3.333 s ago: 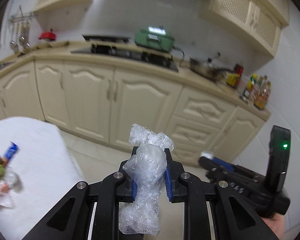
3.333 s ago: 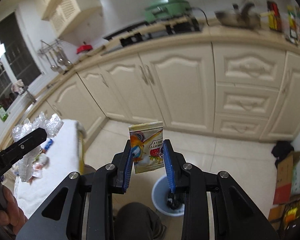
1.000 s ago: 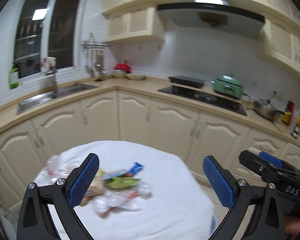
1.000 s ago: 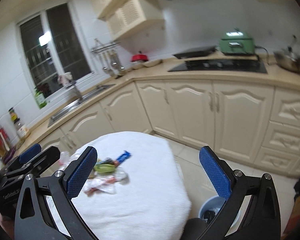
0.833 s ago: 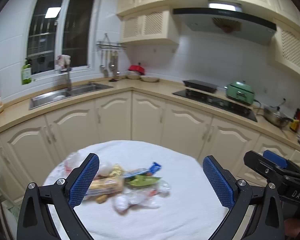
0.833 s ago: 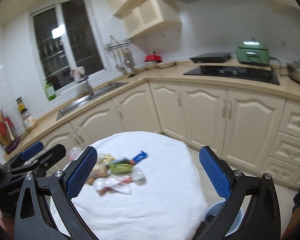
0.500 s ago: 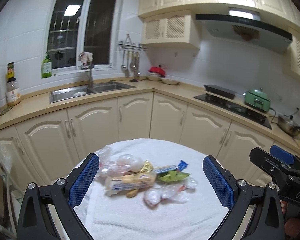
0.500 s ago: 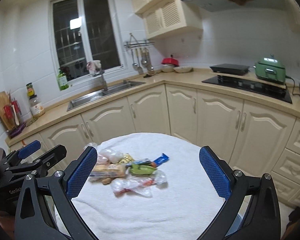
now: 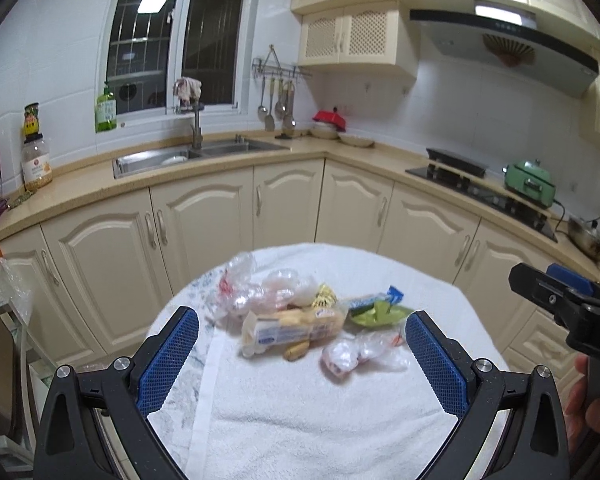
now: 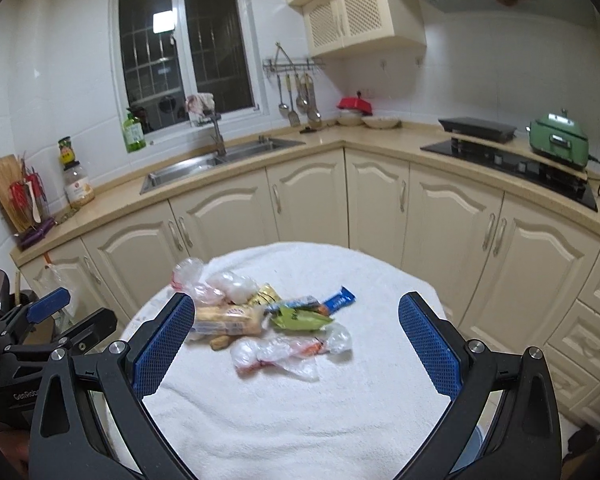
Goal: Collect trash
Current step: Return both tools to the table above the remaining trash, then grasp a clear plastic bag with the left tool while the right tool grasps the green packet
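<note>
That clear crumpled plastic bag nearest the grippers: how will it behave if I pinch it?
The clear plastic bag looks thin and crumpled, so it probably collapses and hangs limp when pinched. It seems very light on the white towel, likely to slide if nudged. Its loose film may slip; pinch a bunched part.

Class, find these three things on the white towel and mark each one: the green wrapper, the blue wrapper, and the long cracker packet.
green wrapper (image 10: 300, 319), right wrist view, middle of its flat face.
blue wrapper (image 10: 340, 299), right wrist view, its blue end.
long cracker packet (image 9: 294, 326), left wrist view, middle of its length.
</note>
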